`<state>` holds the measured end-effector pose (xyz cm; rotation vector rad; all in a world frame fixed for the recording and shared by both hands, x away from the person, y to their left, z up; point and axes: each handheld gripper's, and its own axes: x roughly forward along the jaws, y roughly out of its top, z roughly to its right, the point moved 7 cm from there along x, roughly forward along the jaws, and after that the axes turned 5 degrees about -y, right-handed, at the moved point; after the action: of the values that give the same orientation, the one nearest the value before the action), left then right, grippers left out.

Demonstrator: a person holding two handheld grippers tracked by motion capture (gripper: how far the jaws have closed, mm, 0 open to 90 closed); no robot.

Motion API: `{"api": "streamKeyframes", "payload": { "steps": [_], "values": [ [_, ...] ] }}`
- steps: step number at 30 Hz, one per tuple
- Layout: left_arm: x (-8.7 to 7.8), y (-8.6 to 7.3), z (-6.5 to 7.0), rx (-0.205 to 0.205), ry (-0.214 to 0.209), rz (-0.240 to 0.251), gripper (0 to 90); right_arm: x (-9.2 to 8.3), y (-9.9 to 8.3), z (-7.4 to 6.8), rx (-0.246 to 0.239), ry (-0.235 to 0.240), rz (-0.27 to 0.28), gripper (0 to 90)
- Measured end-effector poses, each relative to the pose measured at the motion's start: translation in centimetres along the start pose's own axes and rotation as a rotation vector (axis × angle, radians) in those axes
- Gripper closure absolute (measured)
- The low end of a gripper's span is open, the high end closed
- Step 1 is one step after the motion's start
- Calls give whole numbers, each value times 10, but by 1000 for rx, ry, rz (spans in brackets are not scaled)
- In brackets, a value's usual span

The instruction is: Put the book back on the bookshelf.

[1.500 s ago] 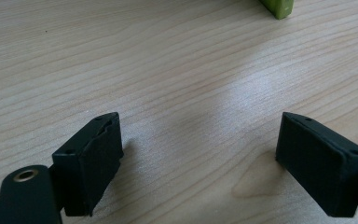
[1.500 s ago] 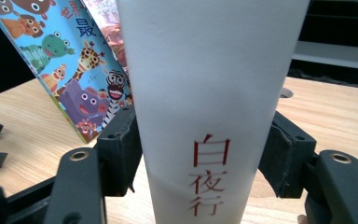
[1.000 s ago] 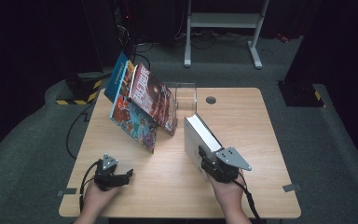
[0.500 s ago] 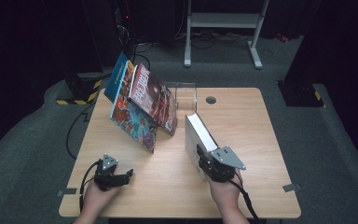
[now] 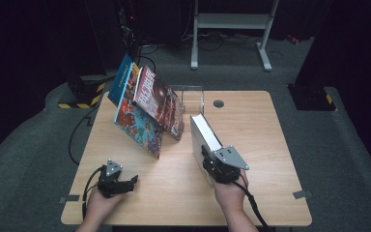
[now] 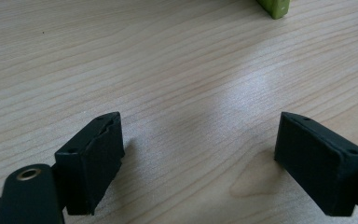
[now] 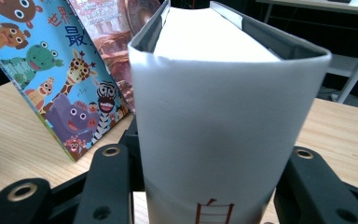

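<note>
My right gripper [image 5: 218, 166] is clamped on a thick white book [image 5: 204, 140] that stands upright on the wooden table [image 5: 265, 145], right of the table's middle. My jaws have just been closing on it, and in the right gripper view they press against both covers with the white spine [image 7: 214, 154] between them, facing me. From above, the book's long axis runs from my gripper away toward the far edge of the table, slanting slightly to the left. The spine end sits at my jaws and the page block [image 5: 206, 131] faces up. Red print [image 7: 212, 211] runs along the bottom of the spine, too cropped to read.

To the left of the book, a row of picture books leans back toward the far left. The nearest is an animal picture book [image 5: 139, 123] with cartoon creatures on its blue cover; behind it lies a dark red-covered book [image 5: 158, 99], and at the very back a blue book [image 5: 119, 79]. Near these, a clear acrylic stand [image 5: 192, 94] sits at the far side of the table.

My left gripper [image 5: 125, 182] rests low over the near left part of the table, well apart from the books. Its jaws stand wide open over bare wood, holding nothing. A green corner of something [image 6: 274, 6] shows at the top of the left gripper view.
</note>
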<state>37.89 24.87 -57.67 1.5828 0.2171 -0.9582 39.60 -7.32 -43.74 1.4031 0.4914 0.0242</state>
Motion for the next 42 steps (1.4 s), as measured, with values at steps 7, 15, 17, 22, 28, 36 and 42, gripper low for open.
{"api": "streamKeyframes", "payload": {
  "steps": [7, 15, 17, 22, 28, 36, 42],
  "values": [
    [0, 0, 0, -1, 0, 1, 155, 6, 6, 0, 7, -5, -2, 546],
    [0, 0, 0, 1, 0, -1, 155, 12, 18, 3, 27, -6, 5, 545],
    [0, 0, 0, 1, 0, -1, 155, 14, 22, 4, 32, -7, 10, 545],
    [0, 0, 0, 2, 0, 0, 155, 19, 32, 6, 41, -18, 19, 545],
    [0, 0, 0, 2, -1, -1, 156, 31, 44, 6, 42, -33, 29, 545],
    [0, 0, 0, 5, -1, -2, 156, 54, 57, 4, 44, -50, 37, 545],
    [-1, 0, 0, 3, 1, 3, 159, 75, 65, 2, 47, -65, 37, 545]
  ]
}}
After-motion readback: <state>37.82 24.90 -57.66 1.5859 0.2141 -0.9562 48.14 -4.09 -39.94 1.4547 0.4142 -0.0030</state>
